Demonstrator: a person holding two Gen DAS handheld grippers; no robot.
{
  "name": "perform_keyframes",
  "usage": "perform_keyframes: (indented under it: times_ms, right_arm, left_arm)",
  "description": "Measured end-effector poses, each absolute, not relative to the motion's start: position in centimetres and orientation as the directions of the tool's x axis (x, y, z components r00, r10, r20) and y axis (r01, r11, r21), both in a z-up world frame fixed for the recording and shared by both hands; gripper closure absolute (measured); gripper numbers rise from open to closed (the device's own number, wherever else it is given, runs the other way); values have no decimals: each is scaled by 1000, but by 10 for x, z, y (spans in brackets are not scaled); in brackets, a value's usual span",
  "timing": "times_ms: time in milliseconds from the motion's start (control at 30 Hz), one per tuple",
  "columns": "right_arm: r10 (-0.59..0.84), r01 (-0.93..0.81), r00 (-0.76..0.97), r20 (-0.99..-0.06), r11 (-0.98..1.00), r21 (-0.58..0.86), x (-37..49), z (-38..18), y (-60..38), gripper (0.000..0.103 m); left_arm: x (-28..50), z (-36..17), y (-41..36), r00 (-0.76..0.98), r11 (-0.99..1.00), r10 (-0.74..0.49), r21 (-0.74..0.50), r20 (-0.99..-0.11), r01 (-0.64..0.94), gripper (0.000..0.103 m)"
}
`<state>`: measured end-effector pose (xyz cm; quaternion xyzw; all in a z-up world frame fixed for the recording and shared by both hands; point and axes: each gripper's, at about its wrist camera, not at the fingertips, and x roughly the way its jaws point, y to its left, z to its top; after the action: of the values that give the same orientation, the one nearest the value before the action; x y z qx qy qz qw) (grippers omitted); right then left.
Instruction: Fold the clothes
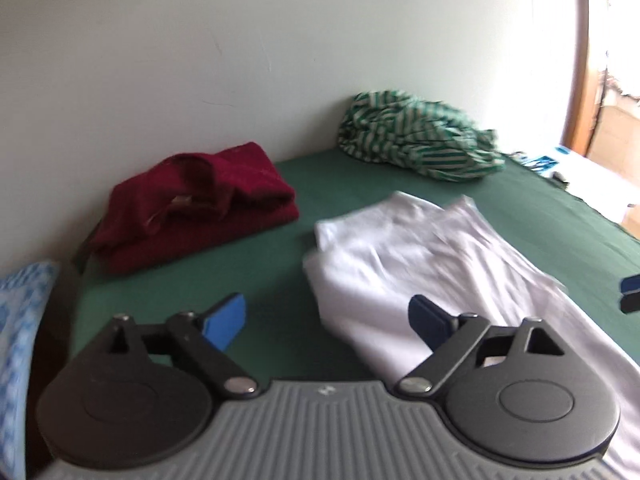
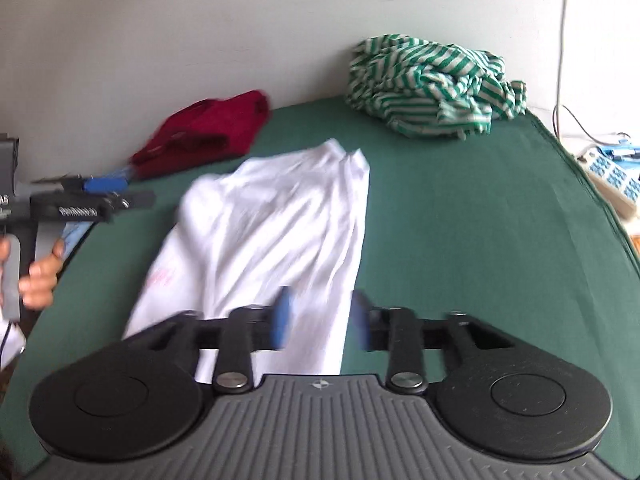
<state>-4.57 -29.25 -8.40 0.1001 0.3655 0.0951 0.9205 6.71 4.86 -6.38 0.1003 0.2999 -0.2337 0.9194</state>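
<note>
**Two spread grippers over a white garment on a green sheet**

The left gripper (image 1: 326, 322), black-armed with blue pads, hangs above the green cloth-covered surface (image 1: 532, 216) with its jaws wide apart and nothing between them. Its left pad is over bare green cloth, and its right pad is over the near edge of the white, partly folded cotton garment (image 1: 420, 256). From the right wrist camera the same tool (image 2: 102, 190) appears at the far left, seen side-on and level, and the person's hand (image 2: 38, 276) wraps its grey handle from below, fingers curled.

The right gripper (image 2: 320, 322) points along the length of the white garment (image 2: 272, 216) from its near end. Its blue pads stand moderately apart with white cloth showing behind the gap; motion blur makes it unclear whether either pad touches the fabric.

The white garment lies lengthwise in the middle of the green surface (image 2: 460, 208), creased, with its far end narrowed to a point. Beyond it to the left, a dark red knitted garment (image 1: 200, 204) rests folded against the pale wall (image 1: 200, 40). At the far right corner a green-and-white striped garment (image 2: 432, 84) sits in a crumpled heap, well apart from the other two.

A blue-and-white patterned fabric (image 1: 20, 344) shows at the left edge of the left wrist view. A white power strip (image 2: 608, 180) lies off the surface's right side.
</note>
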Motion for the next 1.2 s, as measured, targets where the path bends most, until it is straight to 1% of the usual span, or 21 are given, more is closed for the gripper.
perform_keyframes:
  times_ms: [33, 133, 200, 333, 367, 433, 500, 567, 633, 800, 900, 1000, 1067, 1100, 1133, 1200]
  right_arm:
    - [251, -105, 710, -658, 962, 253, -65, -83, -292, 60]
    - [274, -99, 671, -689, 954, 283, -106, -87, -295, 60]
    - [340, -139, 628, -699, 934, 329, -127, -89, -300, 60]
    - [475, -235, 526, -706, 879, 416, -169, -91, -312, 60]
    - [506, -256, 498, -704, 862, 438, -180, -91, -314, 60]
    - [566, -297, 438, -698, 824, 482, -201, -92, -320, 60]
    - [606, -332, 392, -692, 795, 507, -223, -98, -324, 60]
    - [604, -337, 369, -707, 795, 504, -237, -113, -323, 60]
    - [602, -342, 345, -721, 795, 500, -250, -127, -322, 59]
    - [562, -336, 355, -747, 823, 459, -247, -162, -317, 59]
    - [574, -359, 351, -740, 812, 460, -237, -172, -311, 58]
    - [594, -383, 342, -728, 796, 469, -234, -179, -303, 58]
    - [606, -399, 336, -721, 785, 474, -232, -184, -298, 58]
    - [612, -407, 333, -717, 779, 477, -231, -186, -296, 58]
    - [619, -415, 330, -713, 774, 479, -230, -189, -293, 58]
    - [623, -426, 331, -709, 768, 477, -230, -193, -289, 59]
  left_arm:
    - [44, -61, 60, 708, 869, -376, 38, -597, 494, 9]
    - [-26, -66, 77, 667, 870, -369, 12, -648, 493, 10]
    - [-76, -71, 81, 626, 864, -375, -14, -684, 503, 12]
    - [-177, -80, 70, 549, 856, -393, -76, -737, 512, 17]
    - [-199, -82, 66, 523, 856, -408, -114, -748, 505, 21]
    - [-241, -89, 58, 484, 846, -443, -172, -755, 505, 21]
    - [-272, -102, 50, 495, 861, -413, -151, -764, 486, 22]
    - [-286, -121, 44, 475, 865, -408, -165, -780, 473, 23]
    - [-290, -141, 36, 458, 865, -392, -149, -798, 480, 25]
    - [-271, -172, 17, 456, 853, -370, -101, -809, 512, 26]
    - [-251, -185, 13, 391, 853, -399, -179, -829, 491, 26]
    - [-248, -194, 6, 375, 847, -386, -163, -843, 506, 26]
    - [-247, -200, 3, 369, 846, -388, -167, -845, 507, 27]
    - [-244, -203, 3, 356, 850, -395, -189, -847, 492, 28]
    - [-239, -207, 3, 341, 855, -405, -219, -848, 471, 30]
    - [-233, -211, 3, 319, 858, -422, -261, -849, 442, 53]
